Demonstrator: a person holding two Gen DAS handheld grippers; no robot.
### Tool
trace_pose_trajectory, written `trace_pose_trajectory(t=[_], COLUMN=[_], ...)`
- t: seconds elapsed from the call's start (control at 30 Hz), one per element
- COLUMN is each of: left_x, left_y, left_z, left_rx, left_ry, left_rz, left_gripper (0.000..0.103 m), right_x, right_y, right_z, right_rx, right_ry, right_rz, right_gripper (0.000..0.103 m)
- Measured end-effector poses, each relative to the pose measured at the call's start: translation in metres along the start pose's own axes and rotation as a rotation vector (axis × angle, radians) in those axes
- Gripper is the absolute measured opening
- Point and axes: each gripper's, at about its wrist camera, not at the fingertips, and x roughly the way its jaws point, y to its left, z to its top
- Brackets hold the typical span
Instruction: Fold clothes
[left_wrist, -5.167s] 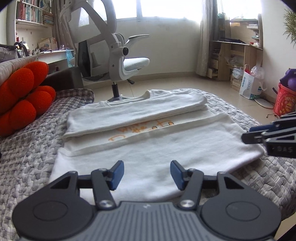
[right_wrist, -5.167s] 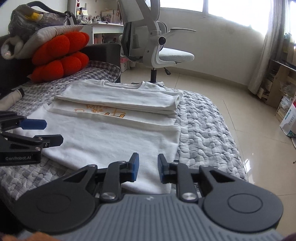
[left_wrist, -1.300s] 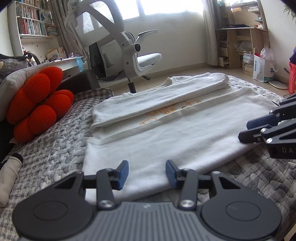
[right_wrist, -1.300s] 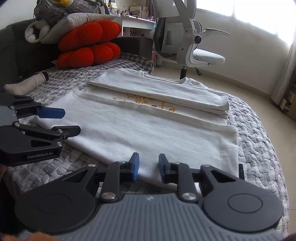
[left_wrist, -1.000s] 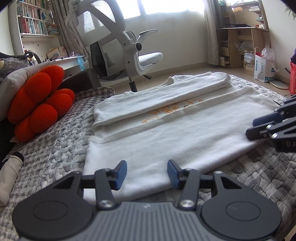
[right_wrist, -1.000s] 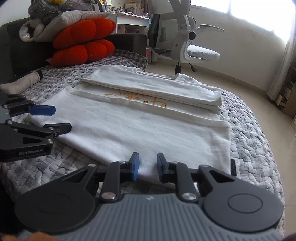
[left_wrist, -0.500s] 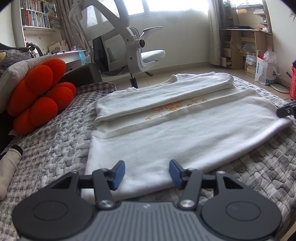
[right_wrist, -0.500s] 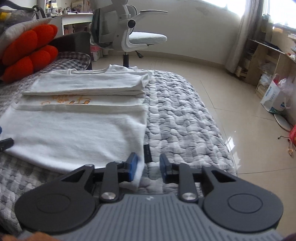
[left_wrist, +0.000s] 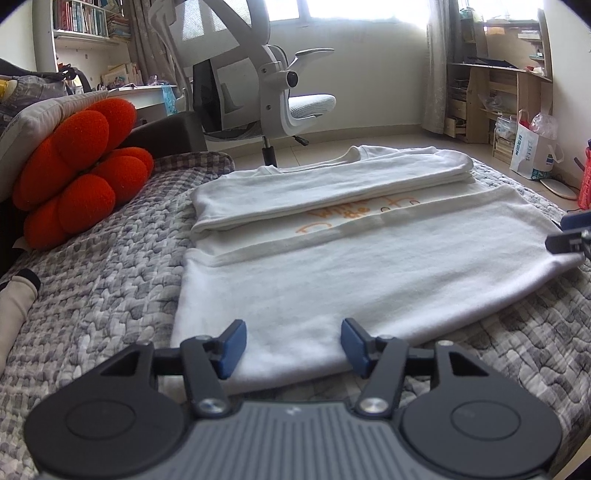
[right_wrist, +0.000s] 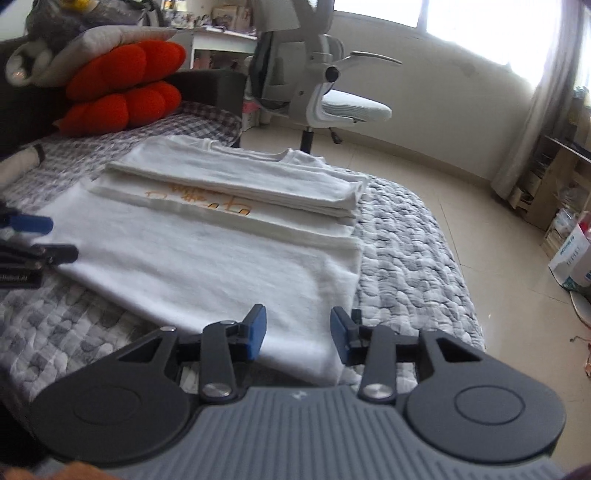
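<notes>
A white T-shirt (left_wrist: 369, 266) with orange lettering lies flat on the grey quilted bed, its far side folded over into a long band (left_wrist: 325, 184). My left gripper (left_wrist: 291, 347) is open over the shirt's near edge, close to its left corner, holding nothing. In the right wrist view the same shirt (right_wrist: 207, 258) lies ahead, and my right gripper (right_wrist: 297, 332) is open at its near right corner with cloth between the blue pads. The left gripper's fingers (right_wrist: 33, 236) show at the left edge of that view.
A red flower-shaped cushion (left_wrist: 77, 173) sits at the bed's left. A white office chair (left_wrist: 273, 92) stands on the tiled floor beyond the bed. Shelves and a paper bag (left_wrist: 532, 147) are at the right. The bed's right edge (right_wrist: 443, 258) drops to the floor.
My right gripper swung back left to the shirt's near right corner and opened wider. The left gripper stayed at the near edge, open as before.
</notes>
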Motion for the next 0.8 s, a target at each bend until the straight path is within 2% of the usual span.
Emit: trace_pose_trajectory(t=[0.27, 0.4, 0.8], left_x=[-0.001, 0.0, 0.0], left_y=[0.001, 0.001, 0.0], left_z=[0.0, 0.0, 0.0], left_rx=[-0.008, -0.009, -0.003], left_ry=[0.004, 0.005, 0.007], left_rz=[-0.002, -0.002, 0.001], left_gripper=[0.061, 0.061, 0.061], right_x=[-0.005, -0.006, -0.003], right_y=[0.015, 0.024, 0.035], right_z=[0.0, -0.004, -0.009], right_rx=[-0.065, -0.106, -0.166], right_ry=[-0.009, 0.022, 0.043], right_rz=[0.121, 0.186, 0.19], right_gripper=[0.043, 0.05, 0.058])
